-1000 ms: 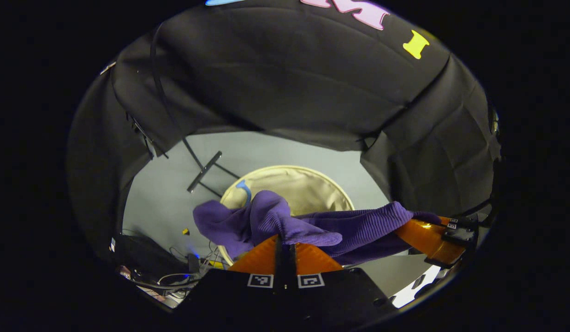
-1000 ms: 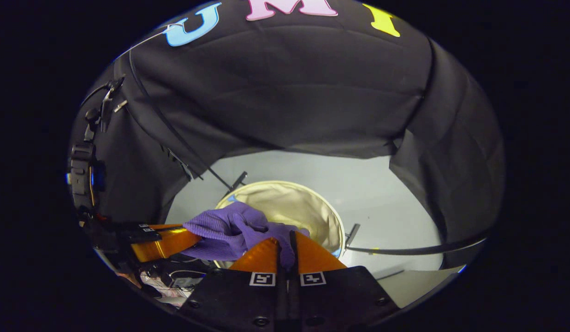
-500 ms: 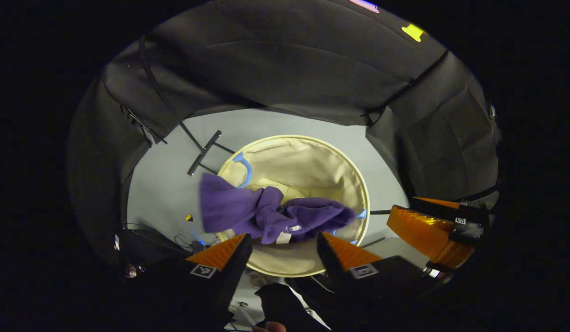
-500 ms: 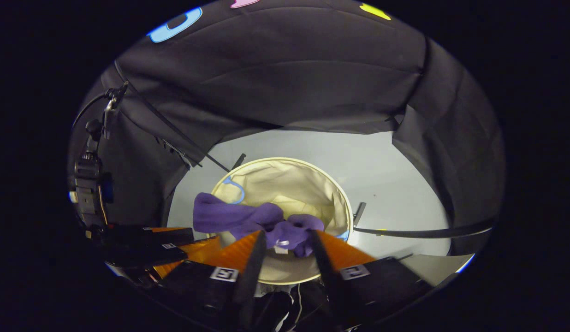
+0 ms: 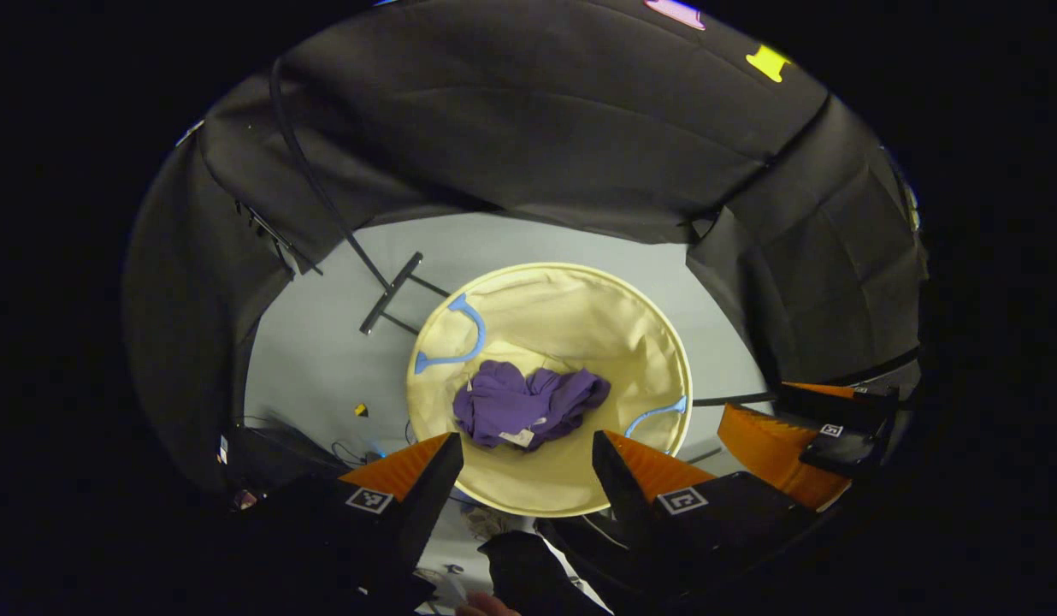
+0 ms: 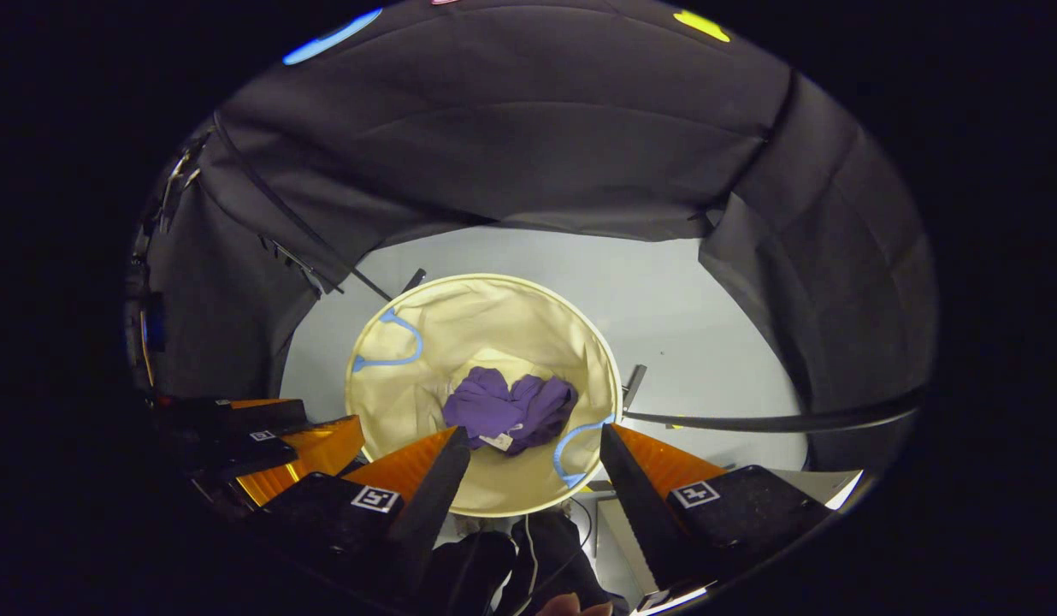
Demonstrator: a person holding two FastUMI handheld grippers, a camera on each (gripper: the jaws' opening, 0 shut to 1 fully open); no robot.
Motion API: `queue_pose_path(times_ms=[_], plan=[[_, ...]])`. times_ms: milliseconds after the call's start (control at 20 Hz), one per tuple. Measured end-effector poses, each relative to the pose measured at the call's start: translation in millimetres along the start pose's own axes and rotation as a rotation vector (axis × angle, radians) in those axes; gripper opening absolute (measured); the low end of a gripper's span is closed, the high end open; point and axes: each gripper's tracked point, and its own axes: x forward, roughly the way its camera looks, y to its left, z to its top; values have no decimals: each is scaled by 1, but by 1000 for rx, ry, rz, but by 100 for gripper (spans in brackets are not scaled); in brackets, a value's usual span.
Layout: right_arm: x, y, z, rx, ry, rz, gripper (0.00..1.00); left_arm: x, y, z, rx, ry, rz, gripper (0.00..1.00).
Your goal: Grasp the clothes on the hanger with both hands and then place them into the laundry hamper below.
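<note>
Grey floor spreads under the black-cloth booth, with the round cream laundry hamper (image 5: 665, 342) standing on it. A crumpled purple garment (image 5: 528, 404) lies on the hamper's bottom, apart from both claws. Left gripper (image 5: 527, 458) and right gripper (image 6: 534, 452) hang above the near rim, fingers spread wide, empty. Judged done; lift both straight up, clear of the blue handles (image 5: 453, 335).

Hamper (image 5: 674, 342) near rim behind tool fingers (image 5: 426, 479)

A purple garment (image 5: 528, 404) with a small white tag is seen in a cream hamper (image 5: 580, 308) fitted with blue handles (image 5: 453, 335); the floor (image 6: 691, 316) appears pale grey.
</note>
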Motion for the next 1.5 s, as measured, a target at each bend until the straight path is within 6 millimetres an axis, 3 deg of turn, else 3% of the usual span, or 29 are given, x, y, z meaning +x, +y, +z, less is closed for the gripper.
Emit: queue_pose_path(times_ms=[150, 200, 400, 650, 750, 1050, 1300, 1400, 1500], plan=[[-11, 2, 18, 10, -79, -8, 100, -29, 1, 13, 36, -72, 1, 96], [-27, 5, 26, 9, -111, -9, 100, -41, 1, 19, 28, -94, -1, 96], [-108, 15, 72, -11, -273, -18, 100, -102, 7, 49, 15, -238, -1, 96], [-205, 38, 126, 11, -491, -4, 99, -217, 4, 98, 70, -472, 2, 96], [-245, 43, 140, 15, -563, -7, 99, -256, 6, 105, 95, -553, -4, 96], [-368, 52, 159, 20, -768, -35, 99, -377, -6, 127, 135, -790, -28, 95], [-453, 65, 161, -33, -920, -61, 99, -450, -10, 115, 140, -923, -67, 95], [-481, 71, 162, -36, -970, -57, 94, -493, -14, 111, 157, -992, -56, 95], [-509, 74, 162, -22, -1024, -41, 99, -527, -16, 108, 168, -1060, -32, 95]])
